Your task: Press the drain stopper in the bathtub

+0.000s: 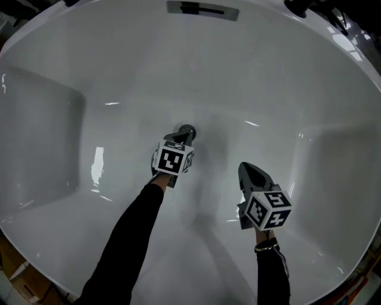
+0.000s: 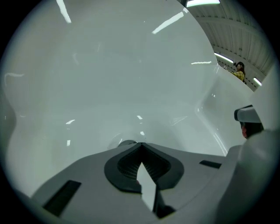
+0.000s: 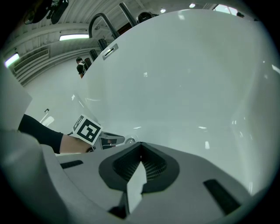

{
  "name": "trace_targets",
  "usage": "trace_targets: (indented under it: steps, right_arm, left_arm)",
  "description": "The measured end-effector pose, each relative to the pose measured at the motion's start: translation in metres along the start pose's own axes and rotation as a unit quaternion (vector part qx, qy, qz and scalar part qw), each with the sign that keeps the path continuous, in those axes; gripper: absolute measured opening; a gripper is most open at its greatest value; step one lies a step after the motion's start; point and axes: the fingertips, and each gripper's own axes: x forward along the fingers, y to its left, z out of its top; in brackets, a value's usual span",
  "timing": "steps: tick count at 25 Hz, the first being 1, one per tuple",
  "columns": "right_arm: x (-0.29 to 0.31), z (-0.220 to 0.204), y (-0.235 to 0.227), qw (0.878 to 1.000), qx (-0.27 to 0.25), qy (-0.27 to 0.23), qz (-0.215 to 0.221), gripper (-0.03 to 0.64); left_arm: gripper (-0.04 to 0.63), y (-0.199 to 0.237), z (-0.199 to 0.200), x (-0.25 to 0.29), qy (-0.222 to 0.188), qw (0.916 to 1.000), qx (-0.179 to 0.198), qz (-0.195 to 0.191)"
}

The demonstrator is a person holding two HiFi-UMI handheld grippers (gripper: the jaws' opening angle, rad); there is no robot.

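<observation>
The round metal drain stopper point(image 1: 188, 129) sits in the floor of the white bathtub point(image 1: 119, 71). My left gripper point(image 1: 182, 138) is shut with nothing in it, and its tips rest at the stopper's near edge; contact cannot be judged. In the left gripper view the stopper point(image 2: 126, 142) peeks out just behind the closed tips point(image 2: 140, 144). My right gripper point(image 1: 245, 167) hovers to the right of the drain, shut and empty. The right gripper view shows its closed tips point(image 3: 140, 144), the stopper point(image 3: 130, 141) and the left gripper's marker cube point(image 3: 89, 129).
An overflow plate point(image 1: 202, 9) is set in the tub's far wall. A curved faucet point(image 3: 103, 21) rises beyond the rim. The tub's sides slope up steeply at left and right. A person point(image 2: 239, 71) stands far off outside the tub.
</observation>
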Motion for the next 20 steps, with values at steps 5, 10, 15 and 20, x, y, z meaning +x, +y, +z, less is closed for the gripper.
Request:
trace_targets:
  steps: [5,10,15,20]
  right_arm:
    - [0.009,-0.016,0.000,1.000,0.003,0.002,0.002,0.002]
    - [0.015,-0.024,0.003,1.000,0.003,0.008,0.006,0.002]
    - [0.020,-0.024,0.009,1.000,0.005,0.005,0.013,0.001]
    - [0.021,-0.020,0.010,1.000,0.008,0.000,0.017,0.002]
  left_arm:
    - [0.003,0.017,-0.018,0.018,0.005,0.9998,-0.019,0.011]
    - [0.003,0.018,-0.016,0.031,0.009,0.9999,0.001,0.005]
    - [0.003,0.019,-0.018,0.040,0.025,0.9996,0.009,0.002]
    - [0.003,0.022,-0.025,0.047,0.043,0.9986,0.030,0.011]
